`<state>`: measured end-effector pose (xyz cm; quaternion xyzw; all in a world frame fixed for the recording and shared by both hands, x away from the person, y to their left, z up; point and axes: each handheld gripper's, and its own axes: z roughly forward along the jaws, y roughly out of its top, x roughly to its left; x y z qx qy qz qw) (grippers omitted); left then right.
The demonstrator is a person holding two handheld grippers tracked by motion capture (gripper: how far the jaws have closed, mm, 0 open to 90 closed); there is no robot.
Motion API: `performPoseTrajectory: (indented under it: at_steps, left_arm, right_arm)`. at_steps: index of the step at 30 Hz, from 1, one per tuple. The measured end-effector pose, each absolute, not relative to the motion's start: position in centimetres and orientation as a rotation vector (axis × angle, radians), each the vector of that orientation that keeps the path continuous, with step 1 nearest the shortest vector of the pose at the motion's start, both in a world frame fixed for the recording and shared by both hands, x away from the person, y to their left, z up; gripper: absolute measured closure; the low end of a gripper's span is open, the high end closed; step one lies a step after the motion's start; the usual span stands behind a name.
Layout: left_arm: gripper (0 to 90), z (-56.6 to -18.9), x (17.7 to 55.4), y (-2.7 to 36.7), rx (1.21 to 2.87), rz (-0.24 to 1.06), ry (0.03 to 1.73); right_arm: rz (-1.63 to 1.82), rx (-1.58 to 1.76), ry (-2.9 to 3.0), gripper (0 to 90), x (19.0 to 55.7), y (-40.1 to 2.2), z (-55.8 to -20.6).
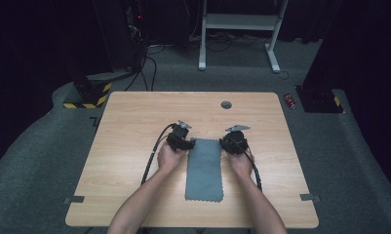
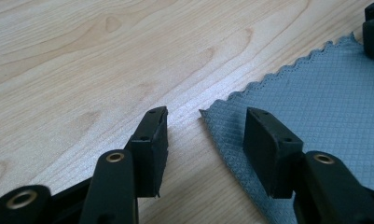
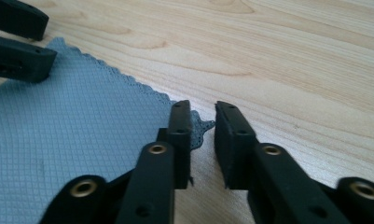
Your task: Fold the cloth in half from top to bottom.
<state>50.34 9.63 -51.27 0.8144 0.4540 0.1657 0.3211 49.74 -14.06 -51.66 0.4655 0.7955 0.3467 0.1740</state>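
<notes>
While both hands rest at the far end of the cloth [image 1: 204, 168], each gripper sits at one of its far corners. That cloth is a grey, grid-textured rectangle with pinked edges, lying flat on the table [image 1: 134, 122] with its long side running away from the person, and its near end close to the table's near edge.

Seen from above, the left gripper [image 1: 183, 142] is at the cloth's far left corner and the right gripper [image 1: 230, 143] at its far right corner, with the cloth's far edge between them.

From the left gripper view, the left gripper [image 2: 205, 128] has its jaws apart; the cloth's corner point lies on the wood in the gap between them, one jaw standing over the cloth and the other over bare wood just beside it. Neither pad presses on the fabric.

From the right gripper view, the right gripper [image 3: 203, 126] has its jaws a little apart, with a narrow gap. The cloth's [image 3: 72, 144] corner tip pokes into that gap, touching or just beside the jaw on the cloth's side; the other jaw stands clear of the cloth.
</notes>
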Motion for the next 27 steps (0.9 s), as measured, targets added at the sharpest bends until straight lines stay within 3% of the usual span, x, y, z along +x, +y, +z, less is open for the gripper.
performPoseTrajectory:
  at_steps: [8,12,23,27]
  left_arm:
    - [54.3,-51.3,50.4,9.5,2.137,0.441,1.184]
    - [58.4,-51.1,50.6,9.3,2.158,0.426,1.169]
    - [86.0,-51.0,50.9,8.9,2.183,0.339,1.12]
    - [88.5,-50.9,51.1,9.0,2.174,0.306,1.128]
  right_arm:
    - [0.979,1.342,2.281,67.5,50.3,-13.2,-51.6]
    - [0.942,1.287,2.293,71.5,50.4,-11.9,-51.6]
    - [0.936,1.284,2.366,87.4,51.0,-11.9,-51.3]
    - [0.906,1.274,2.369,88.7,50.9,-11.6,-51.1]
